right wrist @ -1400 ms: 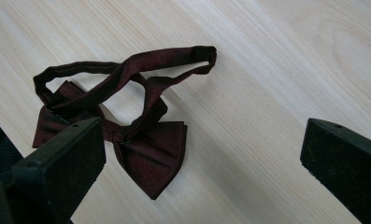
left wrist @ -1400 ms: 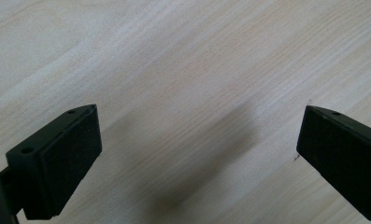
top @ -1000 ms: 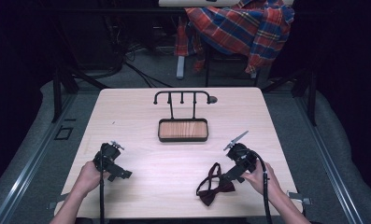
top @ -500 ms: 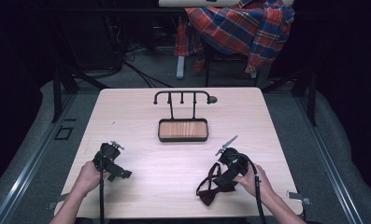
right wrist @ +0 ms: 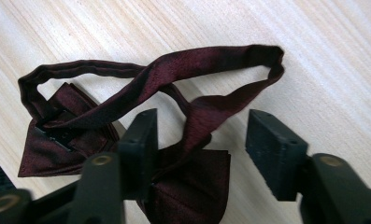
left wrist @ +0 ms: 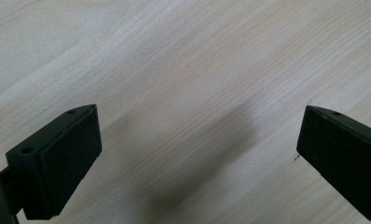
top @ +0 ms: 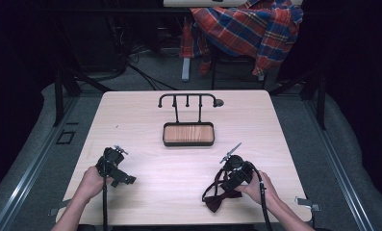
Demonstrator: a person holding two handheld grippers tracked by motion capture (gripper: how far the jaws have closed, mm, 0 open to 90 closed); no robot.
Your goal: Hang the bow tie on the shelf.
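No writing or brand legible anywhere. Pale wood-grain tabletop (top: 145, 115) at frame centre, ringed by grey floor and dark surroundings; plaid cloth (top: 248, 29) draped over a chair at upper right, cables on the floor at upper centre. Black hook rack (top: 188, 99) with a wood-lined tray (top: 188, 134) at the middle of the tabletop.

Dark maroon bow tie (top: 216, 192) lay flat on the tabletop at lower right, its strap looped. Right gripper (top: 232, 174) sat low over it at lower right, jaws half-spread and just been closing, straddling a strand of strap and part of the bow (right wrist: 192, 154); left pad against the fabric, right pad clear of it, so no grip yet. Left gripper (top: 112, 166) at lower left, jaws wide apart over bare wood (left wrist: 197, 116), nothing between them.

Compared with a second earlier: right gripper shifted down and leftward onto the bow tie, jaws narrower; left gripper and bow tie unmoved.
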